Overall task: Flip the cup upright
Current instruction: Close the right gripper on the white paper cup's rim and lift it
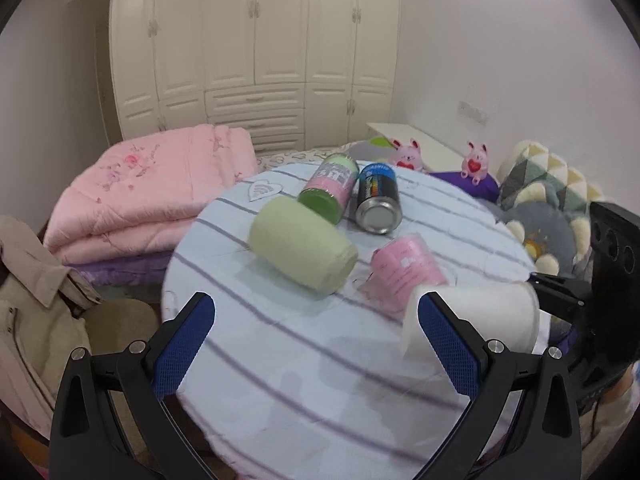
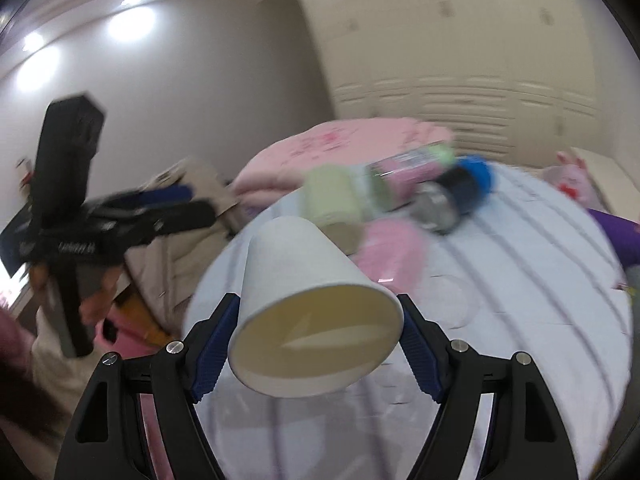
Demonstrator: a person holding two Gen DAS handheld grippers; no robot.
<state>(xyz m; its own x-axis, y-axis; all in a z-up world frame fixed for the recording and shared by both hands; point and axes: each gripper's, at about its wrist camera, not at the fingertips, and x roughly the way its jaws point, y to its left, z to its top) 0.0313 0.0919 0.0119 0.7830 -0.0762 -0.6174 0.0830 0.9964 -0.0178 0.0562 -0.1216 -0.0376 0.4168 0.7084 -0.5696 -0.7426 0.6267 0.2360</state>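
Note:
A white paper cup (image 2: pixel 308 292) is held between the blue pads of my right gripper (image 2: pixel 318 340), lifted over the round striped table (image 2: pixel 520 340), tilted with its open mouth toward the camera. The same cup shows in the left wrist view (image 1: pixel 476 316) at the right, partly behind my left finger. My left gripper (image 1: pixel 316 344) is open and empty above the table's near part (image 1: pixel 300 380). It also shows in the right wrist view (image 2: pixel 132 208), off the table's left side.
On the table lie a pale green cup (image 1: pixel 300 252), a pink cup (image 1: pixel 408 268), a green-and-pink bottle (image 1: pixel 330 184) and a blue-topped can (image 1: pixel 378 200). A folded pink quilt (image 1: pixel 152 192) lies behind on the left, cushions and plush toys (image 1: pixel 476 160) on the right.

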